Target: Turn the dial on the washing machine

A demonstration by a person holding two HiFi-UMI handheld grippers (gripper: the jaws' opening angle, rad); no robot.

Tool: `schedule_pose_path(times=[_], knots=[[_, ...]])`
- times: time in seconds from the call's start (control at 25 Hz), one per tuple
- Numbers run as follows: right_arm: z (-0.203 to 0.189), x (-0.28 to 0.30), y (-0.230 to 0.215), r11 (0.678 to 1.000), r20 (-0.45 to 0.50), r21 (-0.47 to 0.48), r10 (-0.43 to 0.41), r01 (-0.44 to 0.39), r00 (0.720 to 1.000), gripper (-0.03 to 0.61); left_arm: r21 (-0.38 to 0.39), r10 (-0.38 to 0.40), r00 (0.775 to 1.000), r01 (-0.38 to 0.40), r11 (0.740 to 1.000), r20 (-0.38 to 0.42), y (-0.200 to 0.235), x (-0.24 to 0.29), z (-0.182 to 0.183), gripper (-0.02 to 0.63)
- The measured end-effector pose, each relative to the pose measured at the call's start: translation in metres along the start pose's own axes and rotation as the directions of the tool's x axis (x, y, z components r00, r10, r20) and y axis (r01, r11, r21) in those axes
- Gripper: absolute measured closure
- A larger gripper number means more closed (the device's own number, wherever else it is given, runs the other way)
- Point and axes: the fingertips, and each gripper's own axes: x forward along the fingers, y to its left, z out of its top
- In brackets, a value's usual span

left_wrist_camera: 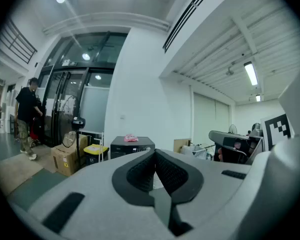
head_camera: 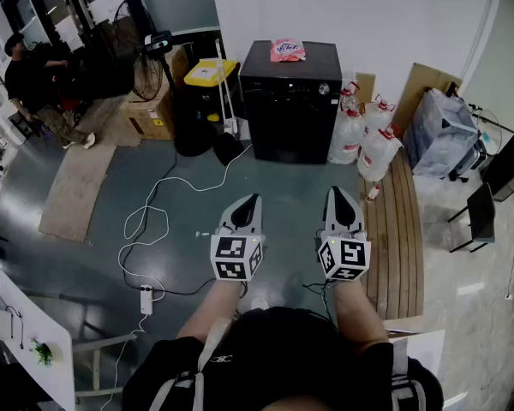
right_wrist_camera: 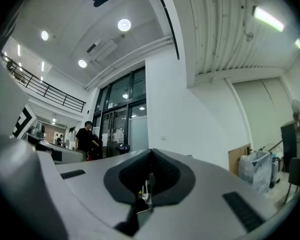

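Nearest the camera, the left gripper [head_camera: 251,204] and the right gripper [head_camera: 340,195] are held side by side above the grey-green floor [head_camera: 283,187]. Both are roughly level and aimed forward.

- **Left gripper:** jaws closed tip to tip, nothing between them.
- **Right gripper:** jaws likewise fully closed and empty.

At lower left, a white power strip [head_camera: 146,300] lies on the floor, its white cable [head_camera: 146,221] looping away toward the wall. A slatted wooden platform [head_camera: 398,247] runs along the right.

Beyond, well apart from both grippers, the black washing machine [head_camera: 291,105] stands against the white wall. Its dial [head_camera: 324,88] sits at the upper right of the front panel, untouched. A pink packet [head_camera: 287,50] lies on the machine's top. Water jugs [head_camera: 347,135] stand just beside it on the right, and a yellow-lidded bin [head_camera: 207,74] stands at its left.
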Motion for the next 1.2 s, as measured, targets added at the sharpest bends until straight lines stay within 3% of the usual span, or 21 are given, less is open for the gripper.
schedule_pose_path(times=[0.6, 1.2], knots=[[-0.011, 0.012, 0.015, 1.000, -0.017, 0.010, -0.007, 0.007, 1.000, 0.569, -0.010, -0.034, 0.999, 0.033, 0.999, -0.011, 0.013, 0.009, -0.005, 0.611], [-0.025, 0.056, 0.072, 0.998, -0.014, -0.004, -0.063, 0.063, 0.998, 0.569, -0.039, -0.099, 0.995, 0.099, 0.994, 0.003, 0.094, 0.022, -0.012, 0.611]])
